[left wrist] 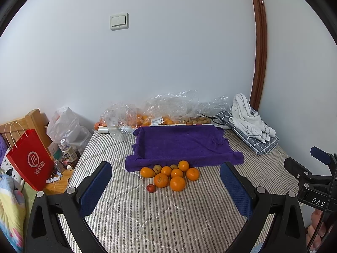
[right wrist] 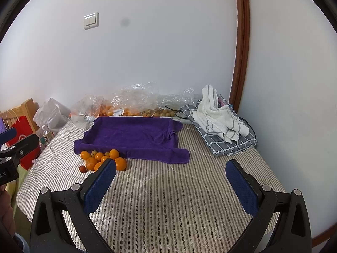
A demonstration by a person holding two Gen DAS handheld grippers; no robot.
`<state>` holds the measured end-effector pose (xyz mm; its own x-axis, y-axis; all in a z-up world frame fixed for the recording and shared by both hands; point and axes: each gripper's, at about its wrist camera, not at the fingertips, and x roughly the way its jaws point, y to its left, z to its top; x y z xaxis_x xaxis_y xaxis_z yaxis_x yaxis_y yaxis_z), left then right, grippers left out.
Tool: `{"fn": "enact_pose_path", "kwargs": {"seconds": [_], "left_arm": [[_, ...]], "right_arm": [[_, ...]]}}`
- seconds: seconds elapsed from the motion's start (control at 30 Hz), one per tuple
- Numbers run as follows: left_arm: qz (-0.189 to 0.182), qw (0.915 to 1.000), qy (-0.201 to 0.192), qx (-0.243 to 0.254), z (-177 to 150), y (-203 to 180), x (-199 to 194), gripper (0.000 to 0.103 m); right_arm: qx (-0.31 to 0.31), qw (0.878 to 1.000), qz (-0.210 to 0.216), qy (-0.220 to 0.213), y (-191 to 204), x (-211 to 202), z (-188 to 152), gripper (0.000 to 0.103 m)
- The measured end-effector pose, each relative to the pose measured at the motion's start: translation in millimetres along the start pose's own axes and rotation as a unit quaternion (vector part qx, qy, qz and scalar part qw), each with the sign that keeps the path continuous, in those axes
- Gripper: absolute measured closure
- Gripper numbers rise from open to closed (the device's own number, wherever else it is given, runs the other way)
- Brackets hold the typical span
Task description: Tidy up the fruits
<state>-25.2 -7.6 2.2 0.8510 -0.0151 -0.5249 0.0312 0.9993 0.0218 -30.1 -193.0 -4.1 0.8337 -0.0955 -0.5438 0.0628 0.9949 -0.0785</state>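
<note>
Oranges [left wrist: 177,183] seven, brownish fruits [left wrist: 157,168] two, red fruit [left wrist: 151,188] one

A cluster of fruits [left wrist: 170,176] lay on the bed [left wrist: 168,210], touching the near edge of a towel-lined tray [left wrist: 179,145]. Plastic bags [left wrist: 168,107] sat behind it; folded cloths [left wrist: 250,126] lay far right, a paper bag [left wrist: 29,160] left.

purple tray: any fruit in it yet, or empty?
Empty. The purple towel-lined tray shows only bare cloth inside; the fruit pile sits on the striped bedcover outside its front edge.
</note>
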Motion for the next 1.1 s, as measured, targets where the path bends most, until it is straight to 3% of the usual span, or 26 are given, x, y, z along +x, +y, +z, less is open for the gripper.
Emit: {"fn": "enact_pose_path", "kwargs": {"seconds": [0.53, 0.83, 0.97, 1.1], "left_arm": [[0.03, 0.9994, 0.008, 0.015, -10, 8, 25, 0.0], [0.051, 0.9978, 0.04, 0.011, -39, 37, 68, 0.0], [0.069, 0.9958, 0.061, 0.003, -56, 59, 92, 0.001], [0.074, 0.9927, 0.095, -0.012, -73, 84, 116, 0.011]], "right_arm": [[-0.025, 0.999, -0.001, 0.019, 15, 22, -14, 0.001], [-0.006, 0.998, 0.026, 0.061, 23, 77, -35, 0.001], [-0.038, 0.996, 0.004, 0.082, 36, 111, -54, 0.001], [-0.055, 0.994, 0.0, 0.09, 47, 136, -66, 0.001]]}}
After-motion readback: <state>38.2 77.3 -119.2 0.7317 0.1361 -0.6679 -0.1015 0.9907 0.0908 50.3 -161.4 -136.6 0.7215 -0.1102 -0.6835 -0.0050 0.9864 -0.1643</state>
